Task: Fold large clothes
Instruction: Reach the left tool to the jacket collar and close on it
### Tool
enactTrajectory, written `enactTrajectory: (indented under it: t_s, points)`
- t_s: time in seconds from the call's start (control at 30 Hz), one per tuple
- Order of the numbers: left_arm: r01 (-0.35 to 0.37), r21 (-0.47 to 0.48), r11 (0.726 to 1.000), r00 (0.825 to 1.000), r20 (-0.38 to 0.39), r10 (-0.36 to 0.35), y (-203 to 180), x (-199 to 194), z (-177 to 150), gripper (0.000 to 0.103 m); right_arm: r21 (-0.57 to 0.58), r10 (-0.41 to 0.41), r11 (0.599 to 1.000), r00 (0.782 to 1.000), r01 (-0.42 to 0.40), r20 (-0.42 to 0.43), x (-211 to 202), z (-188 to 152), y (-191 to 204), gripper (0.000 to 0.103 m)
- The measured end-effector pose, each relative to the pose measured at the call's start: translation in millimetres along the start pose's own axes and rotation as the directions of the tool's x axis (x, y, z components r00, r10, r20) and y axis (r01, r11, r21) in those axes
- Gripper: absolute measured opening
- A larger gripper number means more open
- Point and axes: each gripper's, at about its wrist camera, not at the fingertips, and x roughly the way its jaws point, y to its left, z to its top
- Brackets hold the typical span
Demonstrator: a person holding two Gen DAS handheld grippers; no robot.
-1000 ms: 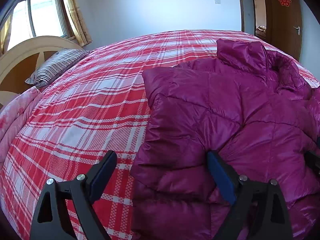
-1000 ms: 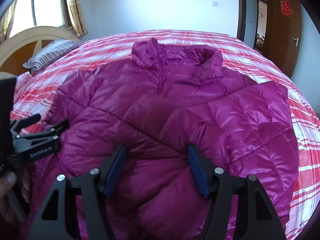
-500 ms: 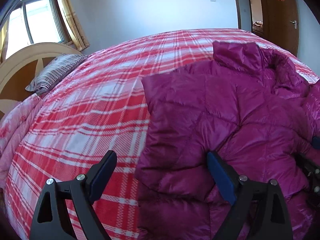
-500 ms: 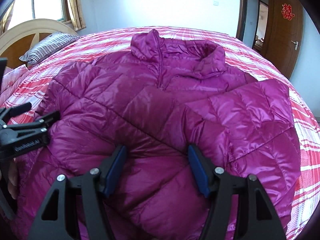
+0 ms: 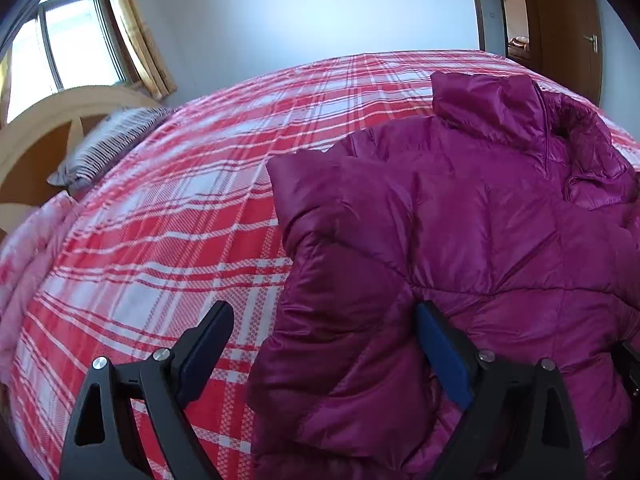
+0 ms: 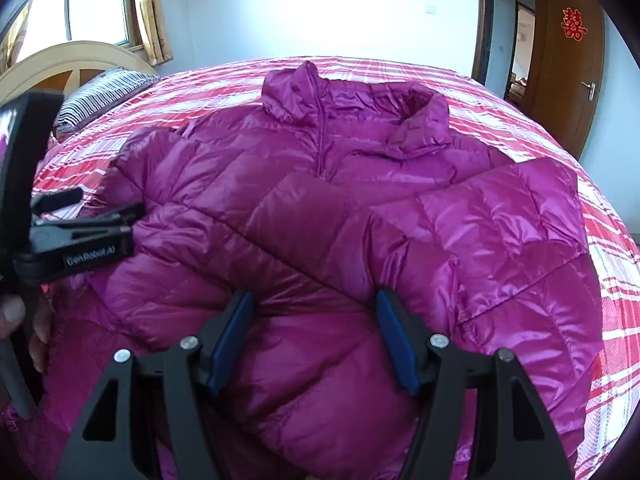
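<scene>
Change since earlier frame: left gripper (image 5: 324,344) has shifted sideways along the jacket's edge, so the pillow (image 5: 108,148) and window (image 5: 68,52) sit differently in its view; right gripper (image 6: 314,336) shows the same view as before.
Jacket location: magenta quilted jacket (image 6: 360,248) lies front-up on the bed (image 5: 160,240), which is covered in red and white plaid, collar toward the far side.
Jacket condition: both sleeves are folded in across the chest, the one on the right of the right-wrist view lying on top; zip closed up to the collar.
Left gripper opening: jaws spread wide, released, nothing clamped.
Left gripper contact: it straddles the jacket's left edge; the left finger (image 5: 204,344) is over bare plaid, the blue-padded right finger (image 5: 440,352) over the quilted cloth. Whether that pad touches the cloth cannot be told.
Right gripper opening: jaws partly apart, not clenched.
Right gripper contact: both blue pads (image 6: 232,340) sit low over the jacket's lower front, with puffed cloth bulging up between them; no pinch on the cloth is visible.
Left gripper seen from right wrist: black body at the left edge of that view, beside the jacket's side hem, a hand (image 6: 16,316) wrapped round its handle.
Surroundings: wooden headboard (image 6: 68,64), brown door (image 6: 572,72) with a red paper ornament.
</scene>
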Motion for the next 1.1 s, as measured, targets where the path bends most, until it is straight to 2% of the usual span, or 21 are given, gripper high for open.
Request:
enactTrajectory:
  t_s: [0.17,0.27,0.37,0.6,0.8,0.93,1.0,1.1]
  points:
    - [0.007,-0.008,1.0,1.0,0.01,-0.007,4.6,-11.1,13.5,0.092,0.001,0.002,1.0,1.0,-0.002,0.004,-0.7,-0.5,0.2,0.067]
    - [0.079,-0.061,0.995,0.996,0.051,-0.076,9.1,-28.2,40.7,0.092,0.0,-0.001,1.0,1.0,0.001,0.007,-0.5,-0.3,0.7,0.067]
    - [0.126,-0.056,0.99,0.99,0.072,-0.122,-0.3,-36.4,71.8,0.092,-0.001,-0.001,1.0,1.0,0.001,0.008,-0.5,-0.5,0.8,0.067]
    - [0.193,-0.086,0.977,0.981,0.036,-0.19,-35.6,-12.8,130.3,0.092,0.003,0.001,1.0,1.0,-0.001,0.015,-0.8,-0.8,0.8,0.067]
    - [0.245,-0.158,0.956,0.968,-0.013,-0.25,-62.9,15.4,181.6,0.092,0.001,0.001,1.0,1.0,-0.001,0.022,-1.0,-1.6,1.0,0.067]
    - [0.189,-0.096,0.977,0.979,-0.057,-0.195,-93.0,33.9,205.9,0.092,0.005,0.006,1.0,1.0,-0.006,0.026,-1.3,-2.2,0.6,0.067]
    - [0.129,-0.022,0.991,0.988,-0.087,-0.131,-109.5,45.0,207.6,0.092,0.006,0.007,1.0,1.0,-0.007,0.026,-1.2,-2.2,0.5,0.067]
    - [0.093,0.056,0.994,0.992,-0.091,-0.087,-120.5,54.6,201.8,0.092,0.012,0.014,1.0,0.999,-0.014,0.029,-1.6,-2.1,-0.2,0.068]
